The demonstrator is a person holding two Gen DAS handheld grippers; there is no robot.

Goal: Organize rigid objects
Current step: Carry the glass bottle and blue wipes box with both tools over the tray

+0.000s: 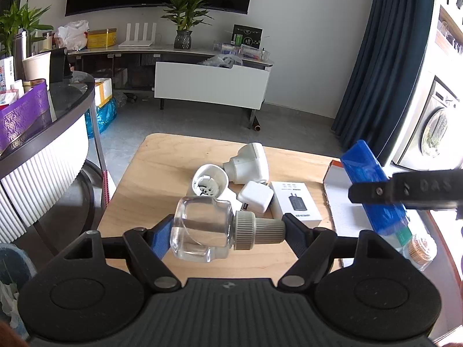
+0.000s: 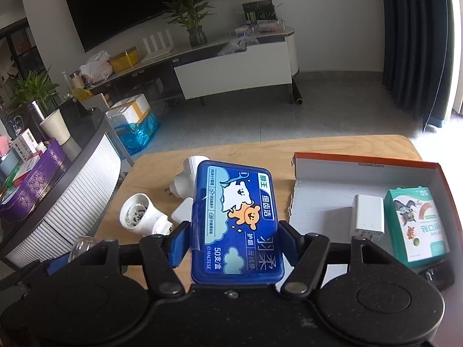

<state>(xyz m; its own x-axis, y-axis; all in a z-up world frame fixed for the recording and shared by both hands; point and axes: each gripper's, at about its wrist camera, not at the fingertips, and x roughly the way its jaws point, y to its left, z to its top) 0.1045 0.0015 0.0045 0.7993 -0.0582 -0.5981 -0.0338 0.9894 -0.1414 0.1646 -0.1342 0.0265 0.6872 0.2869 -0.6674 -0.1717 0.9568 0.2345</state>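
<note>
Both claws loaded over the tabletop (image 2: 332, 144), mid-sort. Left of the box (image 2: 341, 208), the left claw (image 1: 225, 228) pinches a clear bottle (image 1: 199, 228) lengthwise, one pad on its glass base, the other on the ribbed cap (image 1: 254, 227), so it lies sideways & can't roll out; held off the wood, nearer the camera than the pile. Still loose left of the box: two white plug-in units (image 1: 249, 164) (image 1: 209, 180), a white charger (image 1: 256, 196) & a white carton (image 1: 296, 202) touching it. Next, the right claw (image 2: 234, 240) clamps a blue floss case (image 2: 235, 219) across its narrow sides, label up, apparently lifted, just left of the box's torn wall. Inside the box, an adapter (image 2: 367, 214) & a green carton (image 2: 416, 222) sit side by side at the right, leaving bare floor at the left, prob. where both held items go.
</note>
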